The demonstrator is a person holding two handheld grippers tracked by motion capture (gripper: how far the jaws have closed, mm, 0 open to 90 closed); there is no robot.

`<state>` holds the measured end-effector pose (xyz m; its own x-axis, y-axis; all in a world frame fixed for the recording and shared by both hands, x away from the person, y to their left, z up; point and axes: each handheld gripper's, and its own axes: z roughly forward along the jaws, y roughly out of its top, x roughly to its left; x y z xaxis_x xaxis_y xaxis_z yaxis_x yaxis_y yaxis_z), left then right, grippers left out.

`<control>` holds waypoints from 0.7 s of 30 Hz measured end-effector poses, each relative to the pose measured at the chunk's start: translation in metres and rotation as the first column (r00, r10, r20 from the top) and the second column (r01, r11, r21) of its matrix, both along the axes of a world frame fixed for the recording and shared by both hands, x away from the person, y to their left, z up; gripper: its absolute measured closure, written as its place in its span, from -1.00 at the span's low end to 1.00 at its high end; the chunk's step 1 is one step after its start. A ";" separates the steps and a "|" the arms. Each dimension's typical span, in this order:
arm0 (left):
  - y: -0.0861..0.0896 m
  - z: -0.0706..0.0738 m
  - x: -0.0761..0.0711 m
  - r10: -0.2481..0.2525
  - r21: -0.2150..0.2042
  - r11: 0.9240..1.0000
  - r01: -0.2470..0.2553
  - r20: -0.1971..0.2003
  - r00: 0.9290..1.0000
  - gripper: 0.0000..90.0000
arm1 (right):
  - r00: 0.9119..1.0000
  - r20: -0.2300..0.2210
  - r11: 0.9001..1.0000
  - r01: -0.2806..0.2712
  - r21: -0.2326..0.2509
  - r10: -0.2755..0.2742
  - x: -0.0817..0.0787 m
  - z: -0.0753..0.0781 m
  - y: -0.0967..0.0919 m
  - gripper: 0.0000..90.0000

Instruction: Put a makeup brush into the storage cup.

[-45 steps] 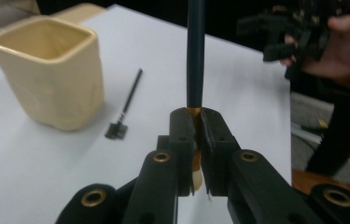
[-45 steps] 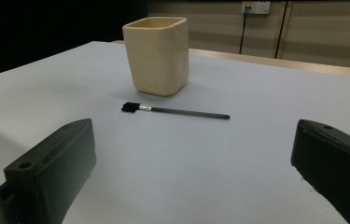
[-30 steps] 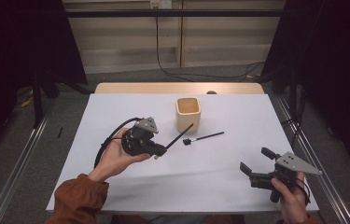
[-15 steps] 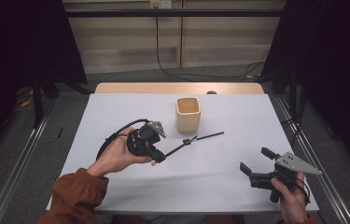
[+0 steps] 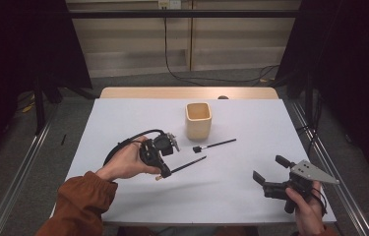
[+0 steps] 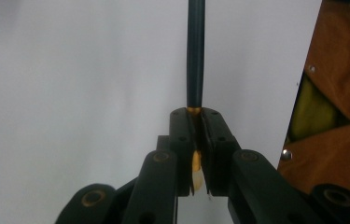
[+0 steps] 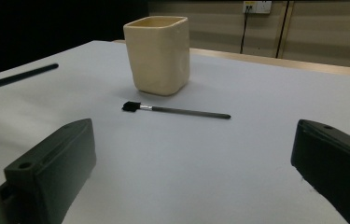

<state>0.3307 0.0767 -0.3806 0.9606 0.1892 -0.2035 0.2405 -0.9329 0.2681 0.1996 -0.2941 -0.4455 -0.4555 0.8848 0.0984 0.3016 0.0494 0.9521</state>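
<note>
The slim dark brush (image 5: 188, 164) clamped in the left gripper (image 5: 163, 172) has been swung away from the cream square cup (image 5: 198, 119) (insertion pending); the right gripper (image 5: 266, 173) is held open.

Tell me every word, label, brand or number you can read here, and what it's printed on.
None can be read.
The cream cup is plain.
The brush on the table and the brush clamped in the left gripper bear no readable marks.
The right gripper shows none either.
</note>
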 end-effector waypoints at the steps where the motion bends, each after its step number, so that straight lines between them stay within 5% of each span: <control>1: -0.001 0.000 0.000 0.001 0.001 1.000 -0.001 0.006 1.000 0.87 | 1.000 0.000 1.000 0.000 0.000 0.000 0.000 0.000 0.000 -1.00; 4: -0.001 -0.001 -0.001 0.015 -0.006 1.000 -0.015 0.011 1.000 0.87 | 1.000 -0.001 1.000 -0.002 -0.001 0.002 0.000 0.000 0.000 -1.00; 9: -0.002 -0.004 -0.003 -0.031 0.050 0.998 0.030 0.014 0.999 0.87 | 1.000 -0.001 1.000 -0.002 -0.001 0.002 0.000 0.000 0.000 -1.00; 21: -0.005 -0.008 -0.008 -0.055 0.038 0.998 0.055 -0.010 0.998 0.87 | 1.000 0.009 1.000 -0.009 0.013 0.009 -0.001 0.001 0.000 -1.00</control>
<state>0.3228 0.0715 -0.3884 0.9680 0.1437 -0.2058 0.1906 -0.9544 0.2298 0.1991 -0.2939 -0.4448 -0.4642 0.8794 0.1061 0.2926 0.0392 0.9554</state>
